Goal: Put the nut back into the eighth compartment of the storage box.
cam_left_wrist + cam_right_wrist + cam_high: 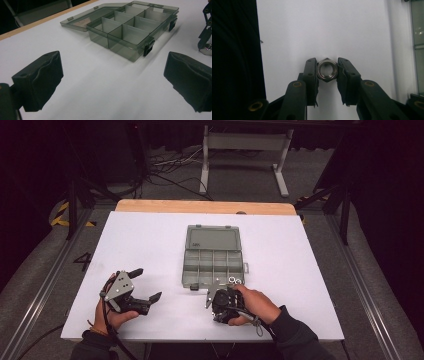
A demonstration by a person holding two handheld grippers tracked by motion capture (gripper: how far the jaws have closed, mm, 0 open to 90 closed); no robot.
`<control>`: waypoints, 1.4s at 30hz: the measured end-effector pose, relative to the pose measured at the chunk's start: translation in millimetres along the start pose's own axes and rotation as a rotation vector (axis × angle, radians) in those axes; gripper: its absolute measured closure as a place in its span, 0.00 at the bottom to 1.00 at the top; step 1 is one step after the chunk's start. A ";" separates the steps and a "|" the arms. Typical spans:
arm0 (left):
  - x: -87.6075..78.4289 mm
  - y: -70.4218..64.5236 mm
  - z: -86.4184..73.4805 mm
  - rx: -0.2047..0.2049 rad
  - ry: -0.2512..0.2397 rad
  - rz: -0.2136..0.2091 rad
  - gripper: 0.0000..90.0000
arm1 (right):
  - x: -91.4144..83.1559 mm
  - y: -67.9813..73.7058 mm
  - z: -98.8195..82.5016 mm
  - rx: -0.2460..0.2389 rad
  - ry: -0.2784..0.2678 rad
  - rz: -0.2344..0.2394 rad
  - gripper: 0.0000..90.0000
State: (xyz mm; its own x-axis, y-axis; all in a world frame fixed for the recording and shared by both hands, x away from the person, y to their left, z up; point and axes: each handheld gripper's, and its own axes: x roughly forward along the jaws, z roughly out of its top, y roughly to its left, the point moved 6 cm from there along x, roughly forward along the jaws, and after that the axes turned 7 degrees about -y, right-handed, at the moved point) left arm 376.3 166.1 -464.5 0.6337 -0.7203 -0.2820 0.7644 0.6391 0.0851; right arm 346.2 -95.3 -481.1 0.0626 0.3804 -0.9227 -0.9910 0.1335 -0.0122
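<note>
While the right gripper [326,71] sits at the near edge of the white table [150,245], just in front of the box's [212,255] near-right corner, its jaws are clamped on a hex nut [326,70]. Right gripper view: nut pinched flat-to-flat between the two pads, bore facing the camera, metal shiny, white table behind it. A strip of the box wall shows at that view's right edge.

High view: right hand [255,304] wraps the gripper body, gripper tips point toward the box. A few more nuts [235,280] lie on the table just beside the box's near-right corner, close to the gripper tips; count hard to tell at this size.

Box is smoky translucent plastic, lid [212,239] swung fully open and lying flat on the far side. Tray is split into small compartments; those visible in the left gripper view look empty. Black latches [149,47] on the front wall hang undone.

Left gripper [141,284] is well apart from the box, at the near-left of the table, held in the left hand [107,312]. Jaws spread wide, nothing between them. Left gripper view: both pads [42,80] frame bare table, box [130,30] ahead. The right gripper's tip and nut [206,47] show at that view's right edge, near the table.

Beyond the table: wooden strip [205,206] along its far edge, grey stand [245,155] and cables on the floor.
</note>
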 end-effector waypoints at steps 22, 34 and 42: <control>-0.1 -0.3 0.3 -0.002 -0.003 -0.001 0.03 | -30.6 -14.4 -3.6 0.016 -0.061 -0.071 0.78; -0.2 -0.5 0.6 -0.001 -0.004 -0.002 0.03 | -62.1 -38.9 -7.5 0.055 -0.090 -0.122 0.78; -0.7 0.2 0.5 0.000 -0.007 -0.002 0.03 | -77.6 -57.9 -10.0 0.088 -0.101 -0.142 0.78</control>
State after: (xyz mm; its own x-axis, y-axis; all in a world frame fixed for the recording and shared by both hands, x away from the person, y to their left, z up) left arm 376.0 166.6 -463.8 0.6329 -0.7236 -0.2753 0.7657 0.6377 0.0841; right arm 397.5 -141.7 -412.6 0.2174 0.4410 -0.8708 -0.9574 0.2700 -0.1023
